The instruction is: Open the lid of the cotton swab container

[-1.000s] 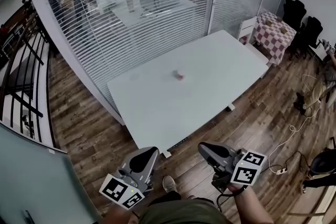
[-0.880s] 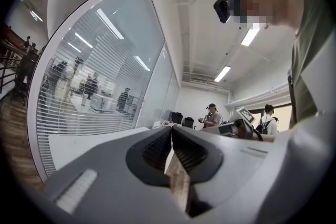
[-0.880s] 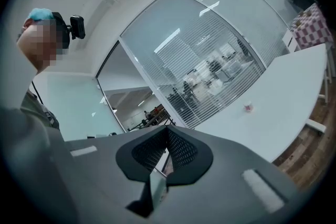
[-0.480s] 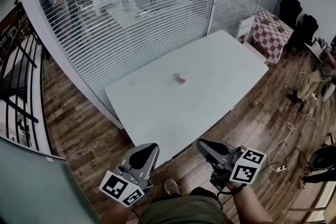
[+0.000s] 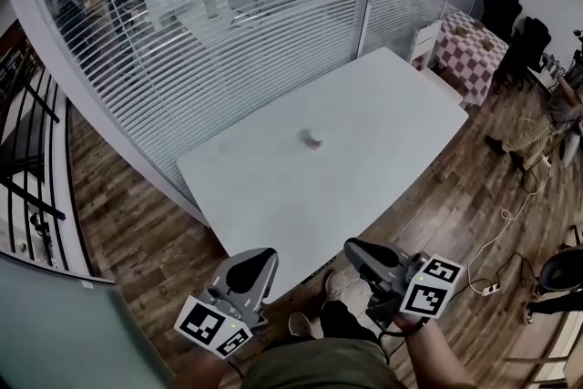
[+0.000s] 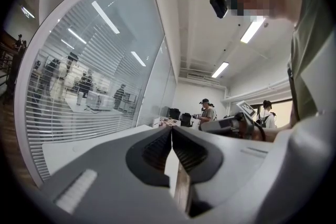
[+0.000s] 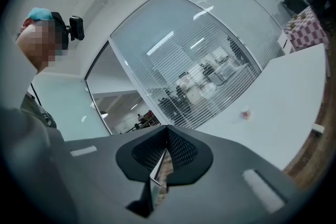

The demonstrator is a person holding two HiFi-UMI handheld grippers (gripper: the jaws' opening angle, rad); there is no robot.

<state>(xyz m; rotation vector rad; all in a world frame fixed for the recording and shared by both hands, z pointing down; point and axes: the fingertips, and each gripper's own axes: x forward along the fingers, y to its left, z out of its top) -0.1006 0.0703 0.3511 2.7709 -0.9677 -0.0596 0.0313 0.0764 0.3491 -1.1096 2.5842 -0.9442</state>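
Note:
A small cotton swab container (image 5: 312, 139) with a pinkish base stands alone near the middle of the white table (image 5: 383, 105); it also shows far off in the right gripper view (image 7: 245, 113). My left gripper (image 5: 260, 256) is held low, in front of the table's near edge, jaws shut with nothing between them (image 6: 171, 129). To its right, my right gripper (image 5: 350, 246) is at the same height, also shut and empty (image 7: 167, 127). Both are far from the container.
A glass wall with blinds (image 5: 228, 41) runs behind the table. A checkered-cloth table (image 5: 474, 50) and dark chairs stand at the back right. Cables (image 5: 510, 232) lie on the wooden floor at right. People stand in the background (image 6: 207, 113).
The view has shifted a little: the table's near edge now lies closer to the grippers. My feet show below the table edge. Both grippers stay shut and level.

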